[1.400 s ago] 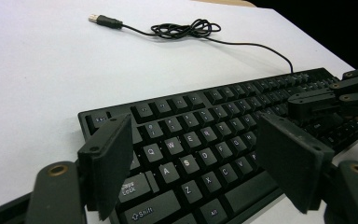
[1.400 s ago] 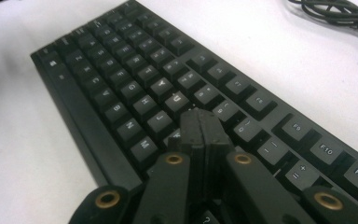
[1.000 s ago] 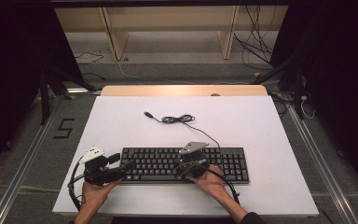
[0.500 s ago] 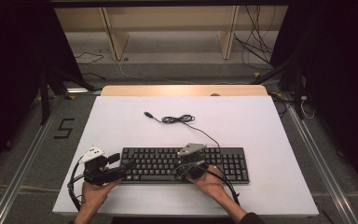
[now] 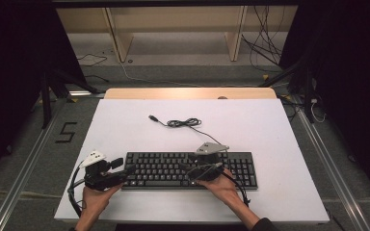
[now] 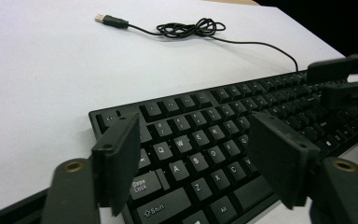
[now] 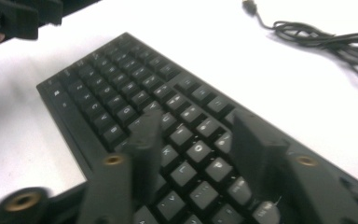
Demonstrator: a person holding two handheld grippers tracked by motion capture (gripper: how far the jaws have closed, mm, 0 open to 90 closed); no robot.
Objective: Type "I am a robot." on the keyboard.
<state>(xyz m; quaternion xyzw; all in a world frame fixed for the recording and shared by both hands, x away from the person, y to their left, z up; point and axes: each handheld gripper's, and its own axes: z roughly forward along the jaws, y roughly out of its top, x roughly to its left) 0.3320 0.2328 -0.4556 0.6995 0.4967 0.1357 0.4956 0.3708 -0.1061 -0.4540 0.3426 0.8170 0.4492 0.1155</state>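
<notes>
A black keyboard lies flat near the 6 o'clock edge of a white surface, its long side running from 9 to 3 o'clock. Its cable trails toward 12 o'clock, ending in a loose coil and a free plug.

The left hand-held gripper sits at the keyboard's 9 o'clock end. In the left gripper view its jaws stand wide apart over the leftmost keys and hold nothing; they have just been closing a little.

The right hand-held gripper hovers over the middle keys. In the right gripper view its jaws are parted, with keys showing between them and nothing gripped; they have just been opening.

Risks, as a judgement: a jaw tip lowered carelessly could catch a keycap edge and pry it up, or strike two keys at once. A push at one end could slide or turn the keyboard on the smooth surface, since neither hand-held gripper pins it down. If it shifts far, the cable coil could drag.

Compared with a second ago, the right jaws, then pressed together, are now apart. The keyboard and cable lie where they did.
</notes>
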